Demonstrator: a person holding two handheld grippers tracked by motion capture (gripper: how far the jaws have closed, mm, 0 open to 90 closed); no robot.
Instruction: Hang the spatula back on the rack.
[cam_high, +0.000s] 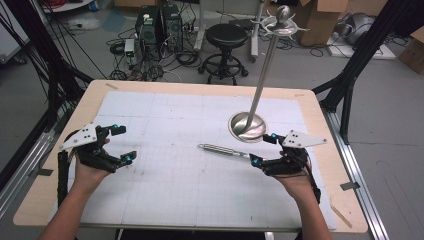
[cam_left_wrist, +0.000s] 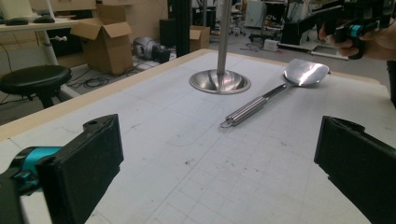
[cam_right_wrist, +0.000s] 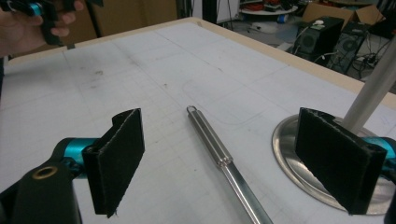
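We count one steel spatula (cam_left_wrist: 273, 95) lying flat on the table's gridded mat (cam_high: 175, 180) just beside one metal stand (cam_high: 247, 126), its handle between the wide-open, empty jaws of our right gripper (cam_right_wrist: 243, 158), while our left gripper (cam_left_wrist: 219, 168) gapes equally empty, well apart.

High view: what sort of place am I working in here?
Most likely a robotics or engineering lab, not a kitchen: the gridded table stands on a bare floor among computer towers with tangled cables, a black stool, cardboard boxes and a black metal frame.
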